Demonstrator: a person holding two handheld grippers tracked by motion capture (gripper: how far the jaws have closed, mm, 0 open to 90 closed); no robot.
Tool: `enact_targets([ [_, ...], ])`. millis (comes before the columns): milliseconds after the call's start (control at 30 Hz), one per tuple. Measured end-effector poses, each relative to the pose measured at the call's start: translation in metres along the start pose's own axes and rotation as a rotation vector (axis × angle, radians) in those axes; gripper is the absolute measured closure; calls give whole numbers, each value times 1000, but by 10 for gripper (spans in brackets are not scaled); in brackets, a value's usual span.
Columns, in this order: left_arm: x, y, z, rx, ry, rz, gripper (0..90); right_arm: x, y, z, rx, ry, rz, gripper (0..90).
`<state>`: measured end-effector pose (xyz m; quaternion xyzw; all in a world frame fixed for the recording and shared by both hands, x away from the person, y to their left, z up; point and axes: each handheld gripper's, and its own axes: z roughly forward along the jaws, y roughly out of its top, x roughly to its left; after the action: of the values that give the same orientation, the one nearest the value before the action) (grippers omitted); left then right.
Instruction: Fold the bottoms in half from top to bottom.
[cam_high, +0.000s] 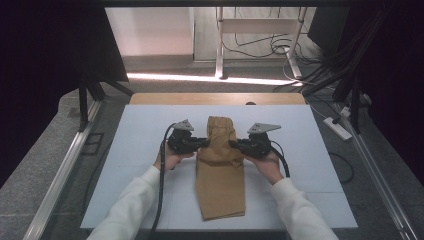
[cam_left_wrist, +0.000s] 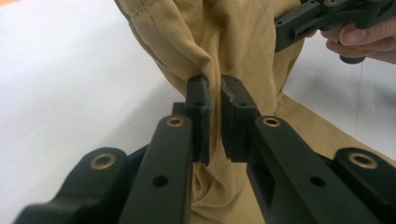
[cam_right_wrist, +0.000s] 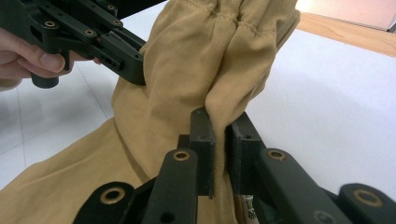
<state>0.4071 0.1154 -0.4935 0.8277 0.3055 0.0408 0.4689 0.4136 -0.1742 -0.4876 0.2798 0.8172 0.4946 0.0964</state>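
Observation:
A tan cloth garment (cam_high: 220, 170) lies lengthwise in the middle of the white table top (cam_high: 140, 145), its far end raised and bunched. My left gripper (cam_high: 204, 143) pinches the cloth's left edge, and my right gripper (cam_high: 235, 144) pinches its right edge. In the left gripper view the black jaws stand nearly together with a fold of the tan cloth (cam_left_wrist: 224, 42) squeezed between the pads at the left gripper (cam_left_wrist: 215, 84). In the right gripper view the right gripper (cam_right_wrist: 220, 119) is likewise shut on a fold of the tan cloth (cam_right_wrist: 187, 60). The other gripper (cam_right_wrist: 93, 37) shows beyond the cloth.
The white top rests on a wooden table (cam_high: 215, 98) whose far edge shows. Metal frame rails (cam_high: 65, 165) run along both sides. A power strip (cam_high: 338, 128) and cables lie on the floor at the right. A table leg (cam_high: 219, 45) stands beyond.

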Motion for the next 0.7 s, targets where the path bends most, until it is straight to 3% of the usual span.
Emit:
enact_targets([
  [700,-8,-10,-4,17,-5,12,799,13,-8,-6,14,21,-24,812],
])
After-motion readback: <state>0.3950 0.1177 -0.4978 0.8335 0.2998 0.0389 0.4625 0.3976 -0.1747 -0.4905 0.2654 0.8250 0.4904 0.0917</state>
